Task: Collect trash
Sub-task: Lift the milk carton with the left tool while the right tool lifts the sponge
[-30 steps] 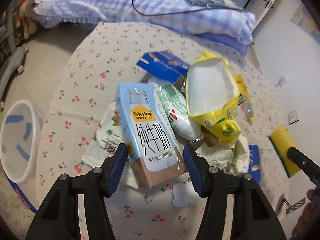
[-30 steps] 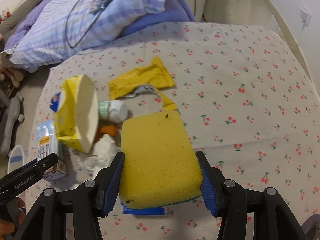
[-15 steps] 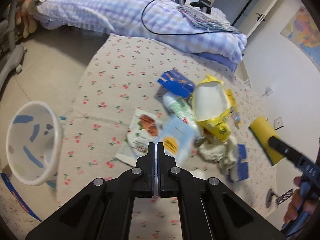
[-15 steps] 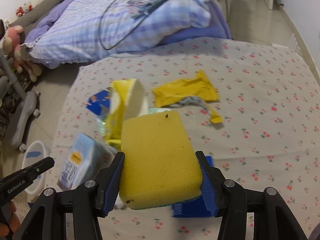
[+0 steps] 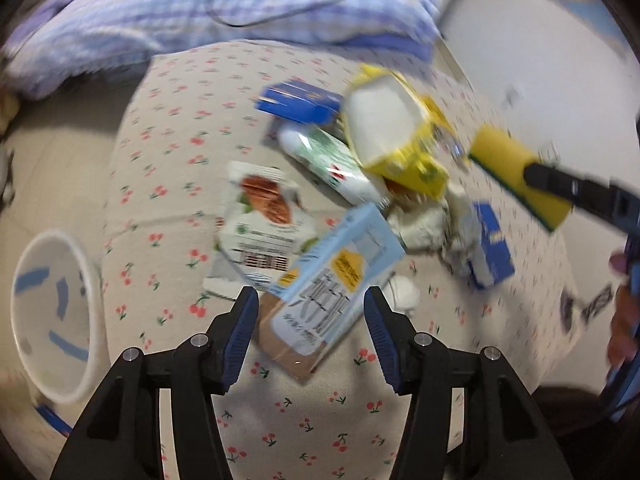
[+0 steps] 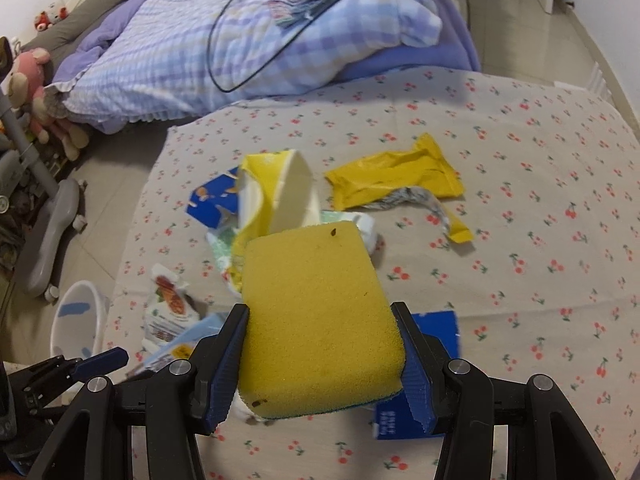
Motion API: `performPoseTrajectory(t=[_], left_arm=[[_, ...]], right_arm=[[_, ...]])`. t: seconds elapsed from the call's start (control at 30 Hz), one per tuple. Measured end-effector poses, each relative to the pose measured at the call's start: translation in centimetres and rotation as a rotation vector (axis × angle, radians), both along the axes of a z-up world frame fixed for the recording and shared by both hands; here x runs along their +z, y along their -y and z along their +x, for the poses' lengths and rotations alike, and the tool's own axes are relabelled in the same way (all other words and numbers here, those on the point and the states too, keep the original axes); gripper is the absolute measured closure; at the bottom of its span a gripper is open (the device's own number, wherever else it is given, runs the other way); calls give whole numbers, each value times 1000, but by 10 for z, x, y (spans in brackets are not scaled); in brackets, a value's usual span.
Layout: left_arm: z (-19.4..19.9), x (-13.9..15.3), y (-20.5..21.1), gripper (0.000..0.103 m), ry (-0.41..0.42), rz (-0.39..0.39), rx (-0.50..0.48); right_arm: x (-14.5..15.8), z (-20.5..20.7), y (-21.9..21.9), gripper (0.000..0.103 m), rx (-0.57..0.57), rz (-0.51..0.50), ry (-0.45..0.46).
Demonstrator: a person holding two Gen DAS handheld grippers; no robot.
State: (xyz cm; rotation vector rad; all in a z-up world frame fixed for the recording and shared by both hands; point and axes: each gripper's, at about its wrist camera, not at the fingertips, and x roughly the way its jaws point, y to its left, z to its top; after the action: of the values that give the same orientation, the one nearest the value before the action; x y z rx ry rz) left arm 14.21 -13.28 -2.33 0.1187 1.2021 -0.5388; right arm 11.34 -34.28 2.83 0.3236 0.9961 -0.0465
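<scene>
With the left tongs [image 5: 310,330] opening around the tilted milk carton [image 5: 334,286] above the cherry-print bench [image 5: 160,168], their pads should clamp its sides squarely before it goes toward the white bin [image 5: 52,312], while the right tongs [image 6: 320,354] grasp the yellow sponge [image 6: 316,320].

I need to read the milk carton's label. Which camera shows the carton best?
The left wrist view: the milk carton lies face up, though blurred, between the opening left gripper. In the right wrist view only its corner shows.

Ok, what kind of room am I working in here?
Most likely a bedroom: a bed with a purple checked duvet sits behind the cherry-print cloth holding the trash, and plush toys are piled beside it on the left.
</scene>
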Motion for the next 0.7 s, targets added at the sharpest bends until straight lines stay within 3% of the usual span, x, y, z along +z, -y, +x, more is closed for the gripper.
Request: performPoseTrajectory(t=[0.17, 0.63, 0.7], left_arm=[[-8, -22, 21, 45, 4, 141, -122], [-32, -27, 39, 42, 122, 273, -217], [-33, -38, 42, 44, 73, 294, -236]], right_arm=[[-7, -6, 15, 43, -24, -14, -23], [-17, -17, 36, 43, -50, -38, -60], [-17, -18, 36, 43, -49, -42, -59]])
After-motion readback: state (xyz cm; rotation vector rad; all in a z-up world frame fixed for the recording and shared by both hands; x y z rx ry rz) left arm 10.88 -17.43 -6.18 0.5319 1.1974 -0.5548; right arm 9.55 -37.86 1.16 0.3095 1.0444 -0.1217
